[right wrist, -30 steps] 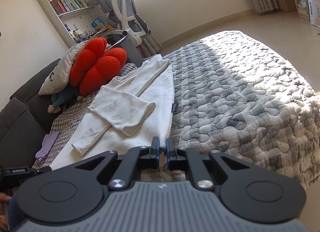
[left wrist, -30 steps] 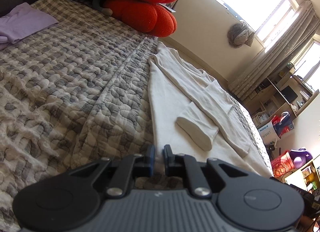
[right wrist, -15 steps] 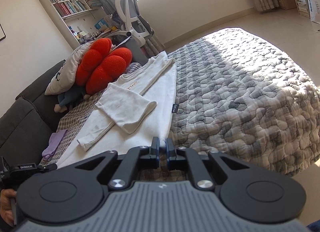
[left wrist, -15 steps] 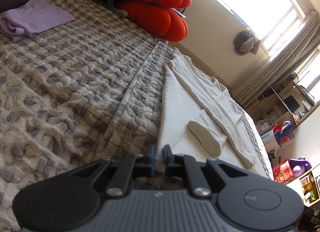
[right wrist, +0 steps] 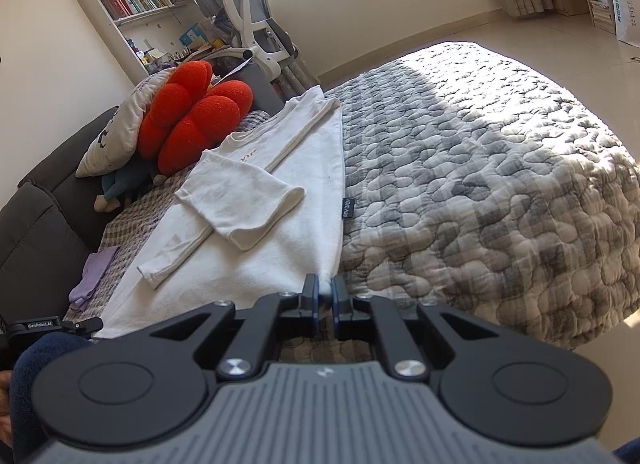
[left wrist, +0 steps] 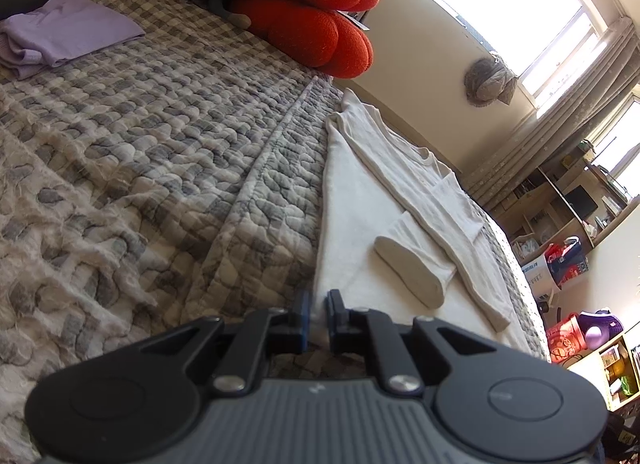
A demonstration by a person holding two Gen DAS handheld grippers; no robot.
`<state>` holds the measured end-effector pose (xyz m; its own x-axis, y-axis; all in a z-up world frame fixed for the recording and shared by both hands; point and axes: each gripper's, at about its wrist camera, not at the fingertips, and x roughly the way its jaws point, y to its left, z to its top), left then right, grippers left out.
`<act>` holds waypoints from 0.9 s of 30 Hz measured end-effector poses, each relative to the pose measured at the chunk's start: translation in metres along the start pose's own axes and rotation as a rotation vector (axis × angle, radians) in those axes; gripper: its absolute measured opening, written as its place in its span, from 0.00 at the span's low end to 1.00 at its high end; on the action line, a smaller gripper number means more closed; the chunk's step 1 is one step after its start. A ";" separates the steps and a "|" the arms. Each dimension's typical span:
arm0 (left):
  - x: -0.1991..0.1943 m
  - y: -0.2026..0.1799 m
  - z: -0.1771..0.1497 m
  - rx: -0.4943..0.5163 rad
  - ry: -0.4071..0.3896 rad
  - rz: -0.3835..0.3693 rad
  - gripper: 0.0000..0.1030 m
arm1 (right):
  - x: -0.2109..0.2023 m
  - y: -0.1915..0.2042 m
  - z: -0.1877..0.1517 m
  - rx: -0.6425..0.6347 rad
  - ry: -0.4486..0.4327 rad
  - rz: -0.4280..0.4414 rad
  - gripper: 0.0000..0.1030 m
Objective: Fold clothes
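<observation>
A white long-sleeved shirt [left wrist: 360, 199] lies flat along the quilted bed, both sleeves folded in over its body. My left gripper [left wrist: 317, 306] is shut on the shirt's near hem corner at its left side. In the right wrist view the same white shirt [right wrist: 280, 232] stretches away, and my right gripper [right wrist: 326, 290] is shut on the other hem corner. One folded sleeve cuff [left wrist: 412, 272] rests on the shirt's middle. The hem between the two grippers is hidden under their bodies.
A grey checked quilt [left wrist: 140, 151] covers the bed. A folded lilac garment [left wrist: 68, 31] lies at the far left. Red cushions [left wrist: 312, 15] and a white pillow [right wrist: 116, 127] sit at the headboard end. An office chair [right wrist: 256, 31], bookshelves and bags stand beyond on the floor.
Both grippers stay shut on the hem corners. The left wrist view has swung and dropped lower toward the quilt; the right one has shifted slightly back, and the shirt looks pulled straighter.
</observation>
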<state>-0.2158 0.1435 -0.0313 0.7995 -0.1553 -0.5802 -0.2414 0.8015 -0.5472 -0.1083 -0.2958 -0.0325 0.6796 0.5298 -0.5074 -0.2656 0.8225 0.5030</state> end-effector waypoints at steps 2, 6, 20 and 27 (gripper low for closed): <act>-0.001 -0.001 0.001 -0.003 -0.001 -0.005 0.09 | -0.001 0.002 0.002 -0.001 -0.008 0.006 0.09; -0.004 -0.004 0.008 -0.008 -0.003 -0.015 0.09 | -0.004 0.006 0.007 -0.002 -0.023 0.019 0.09; 0.003 -0.014 0.025 0.026 -0.022 -0.010 0.09 | 0.004 0.012 0.026 -0.004 -0.051 0.029 0.09; 0.000 -0.015 0.026 0.020 -0.019 -0.029 0.09 | 0.003 0.020 0.038 -0.001 -0.080 0.062 0.09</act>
<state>-0.1980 0.1464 -0.0079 0.8162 -0.1683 -0.5527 -0.2067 0.8082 -0.5514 -0.0856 -0.2859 0.0026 0.7145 0.5611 -0.4178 -0.3095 0.7891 0.5305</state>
